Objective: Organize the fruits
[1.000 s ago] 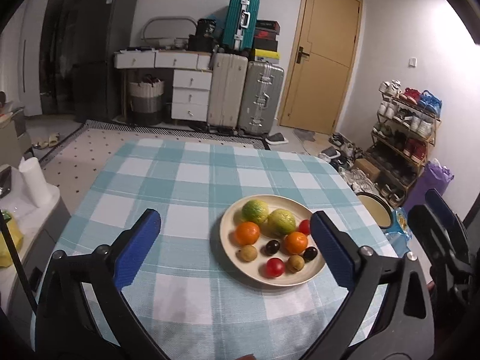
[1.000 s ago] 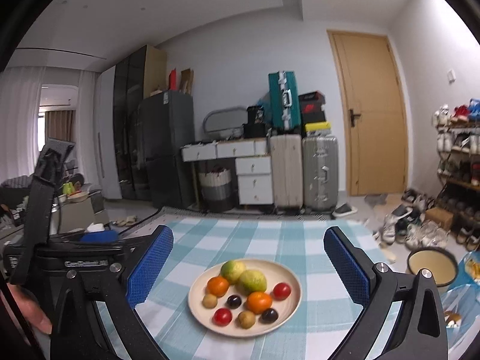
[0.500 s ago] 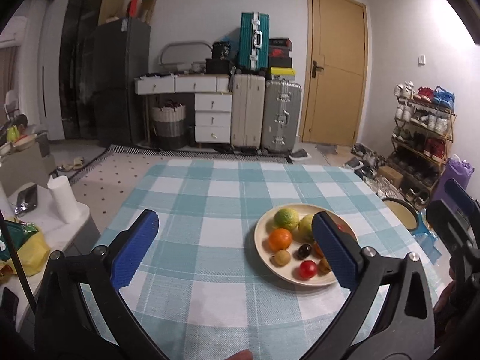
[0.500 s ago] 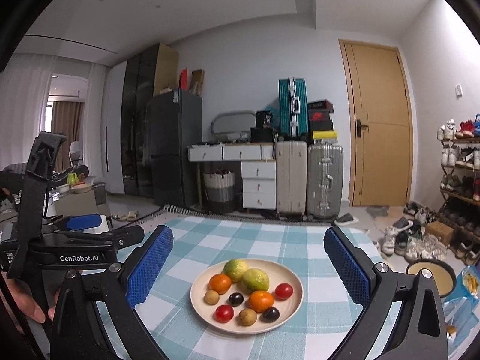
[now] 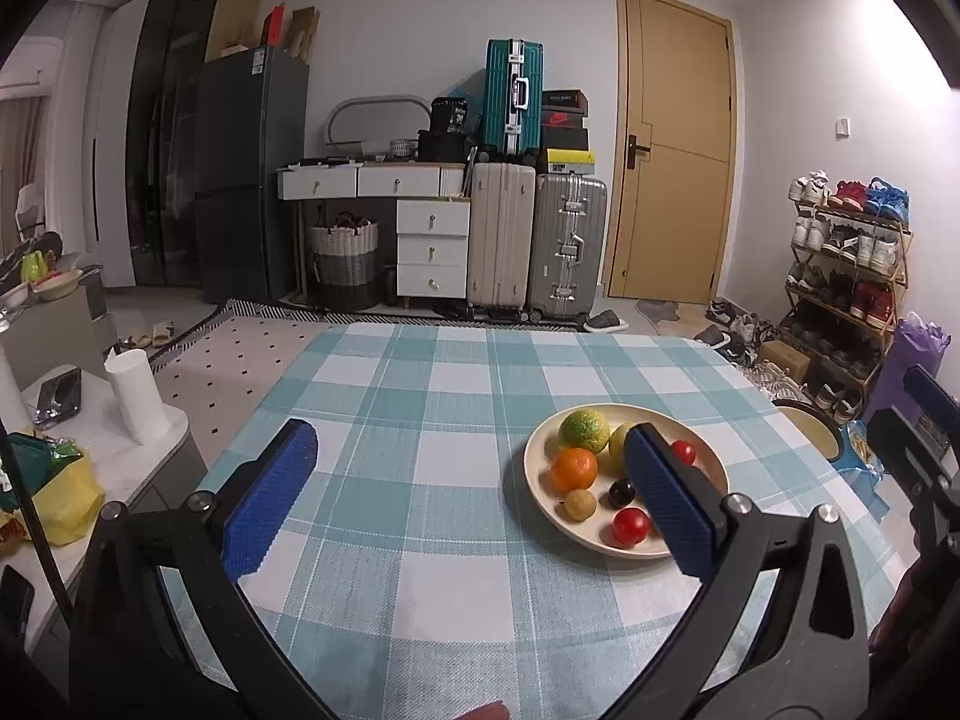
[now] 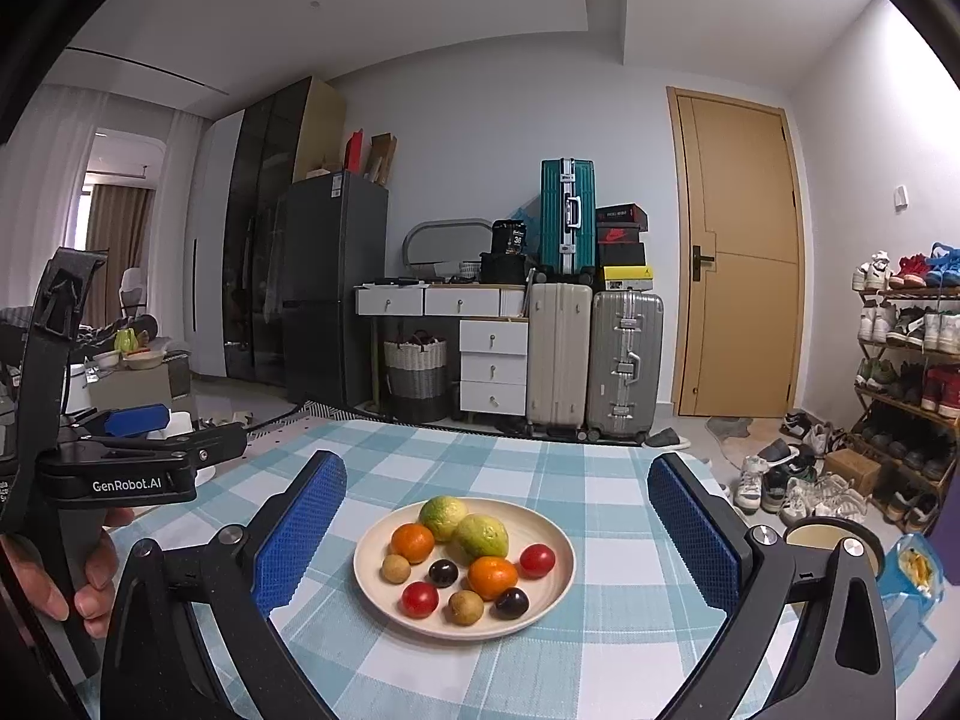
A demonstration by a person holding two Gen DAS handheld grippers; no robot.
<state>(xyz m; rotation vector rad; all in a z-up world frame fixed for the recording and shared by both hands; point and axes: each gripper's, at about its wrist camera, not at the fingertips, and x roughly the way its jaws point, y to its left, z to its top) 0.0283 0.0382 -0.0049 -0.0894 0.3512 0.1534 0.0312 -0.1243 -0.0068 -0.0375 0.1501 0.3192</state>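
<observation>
Blue ribbed pads line both claws, and each pair stands wide apart with nothing between them. Furthest left, the left gripper point(image 5: 468, 501) hovers above the checked tablecloth point(image 5: 420, 420); its left pad point(image 5: 270, 504) hangs over bare cloth, while its right pad point(image 5: 669, 498) covers part of the cream plate point(image 5: 540, 492) in this view, so the plate sits right of that claw's centre line. In the right wrist view the same tool shows at the left edge as a black body marked GenRobot.AI, gripped by the left hand point(image 6: 72, 576).

The right gripper point(image 6: 498, 531) looks straight along the table, and the plate point(image 6: 372, 540) lies on the cloth ahead of it, framed between its two open fingers and touching neither. On the plate, from the left side of this claw's gap to the right: a small tan fruit point(image 6: 396, 569), an orange point(image 6: 412, 542) just behind it, a red tomato point(image 6: 419, 599) at the near rim, a dark plum point(image 6: 443, 572), two yellow-green citrus fruits point(image 6: 443, 517) touching at the back, a second tan fruit point(image 6: 465, 607), a second orange point(image 6: 492, 577), a second dark plum point(image 6: 512, 602), and another red tomato point(image 6: 537, 560) nearest the right finger.

Beyond the right finger, off the table, stands a round dark bowl point(image 6: 831, 537) on the floor side.
</observation>
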